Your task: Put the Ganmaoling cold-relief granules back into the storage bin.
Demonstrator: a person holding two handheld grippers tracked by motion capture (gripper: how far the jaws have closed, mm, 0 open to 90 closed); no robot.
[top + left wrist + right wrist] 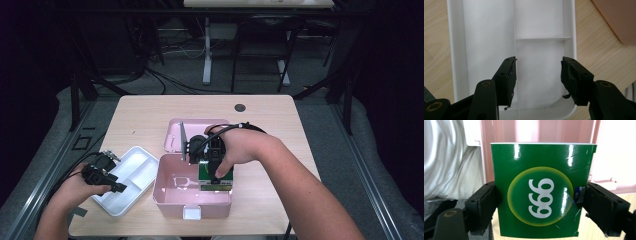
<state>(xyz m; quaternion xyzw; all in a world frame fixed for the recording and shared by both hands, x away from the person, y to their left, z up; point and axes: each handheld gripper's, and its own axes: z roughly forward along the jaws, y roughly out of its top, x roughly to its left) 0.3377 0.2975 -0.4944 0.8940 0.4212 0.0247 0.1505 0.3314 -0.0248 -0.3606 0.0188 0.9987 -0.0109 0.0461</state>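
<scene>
1. green box (pixel 541 195), printed with a white 999, sits clamped between the jaws of the right gripper (pixel 212 165), held over the right end of the open pink case (pixel 172 200)
2. judged midway: box not yet set down
3. left gripper (pixel 537 75) hangs released over the white divided tray (pixel 457 50), whose compartments look empty

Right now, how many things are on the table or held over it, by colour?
Pink: 2, the open pink box and its lid
White: 1, the white divided tray
Green: 1, the green box held by the right gripper
Total: 4
</scene>
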